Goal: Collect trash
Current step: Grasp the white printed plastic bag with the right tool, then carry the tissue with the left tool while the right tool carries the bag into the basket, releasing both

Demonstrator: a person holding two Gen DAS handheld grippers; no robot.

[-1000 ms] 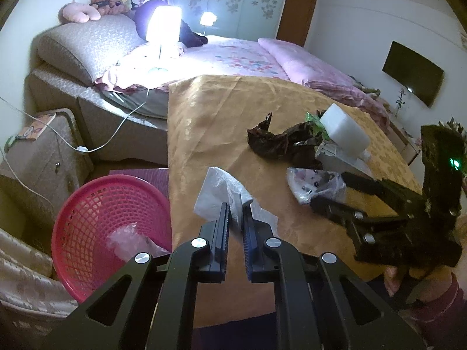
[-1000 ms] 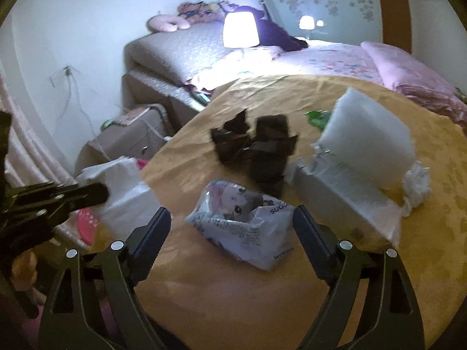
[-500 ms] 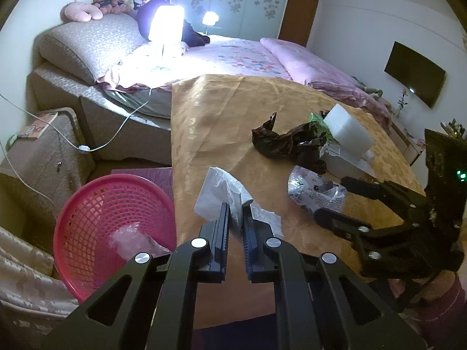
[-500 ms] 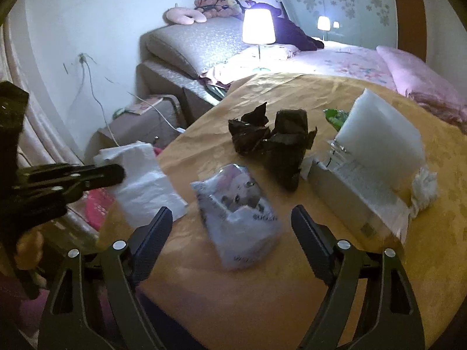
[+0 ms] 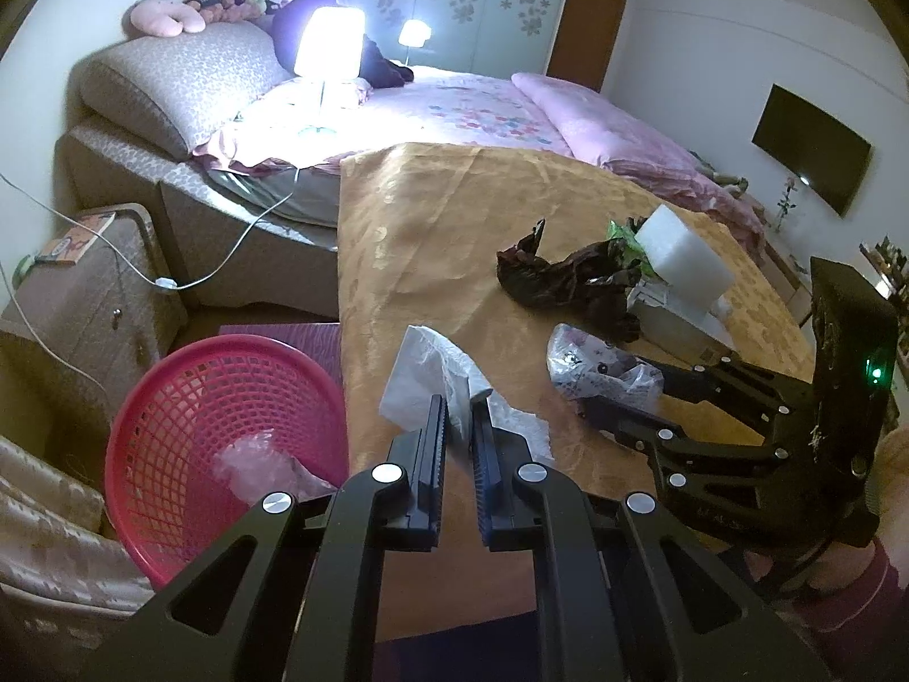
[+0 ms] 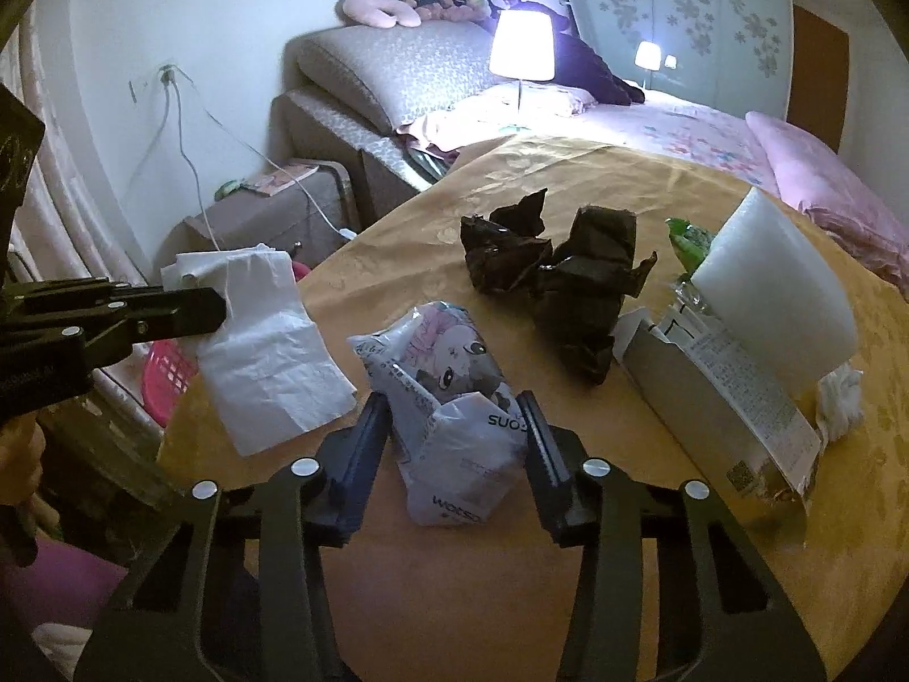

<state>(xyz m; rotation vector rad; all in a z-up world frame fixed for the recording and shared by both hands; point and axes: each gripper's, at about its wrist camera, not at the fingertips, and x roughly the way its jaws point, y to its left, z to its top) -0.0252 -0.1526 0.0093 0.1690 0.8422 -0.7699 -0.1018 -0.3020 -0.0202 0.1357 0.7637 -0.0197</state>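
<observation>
My left gripper [image 5: 457, 403] is shut on a white crumpled tissue [image 5: 420, 369], held over the table's left edge; the tissue [image 6: 267, 341] hangs from it in the right wrist view too. A printed plastic bag [image 6: 449, 358] lies on the gold tablecloth [image 5: 432, 238]. My right gripper [image 6: 451, 398] is closing on this bag, its pads pressing both crumpled sides. The left wrist view shows the same right gripper [image 5: 619, 392] at the bag [image 5: 591, 358]. A pink mesh basket [image 5: 170, 409] stands on the floor left of the table, with crumpled clear plastic [image 5: 255, 460] inside.
More trash lies further back on the table: a black crumpled wrapper [image 6: 557, 278], a green wrapper [image 6: 687, 238], a white foam block [image 6: 778, 295] on an open cardboard box [image 6: 710, 375]. A bed with a lit lamp [image 5: 329, 45] is behind, a nightstand [image 5: 85, 295] at left.
The right gripper's jaws have narrowed from wide apart to squeezing the printed bag, which has bunched up between them. The left gripper and its tissue have stayed put.
</observation>
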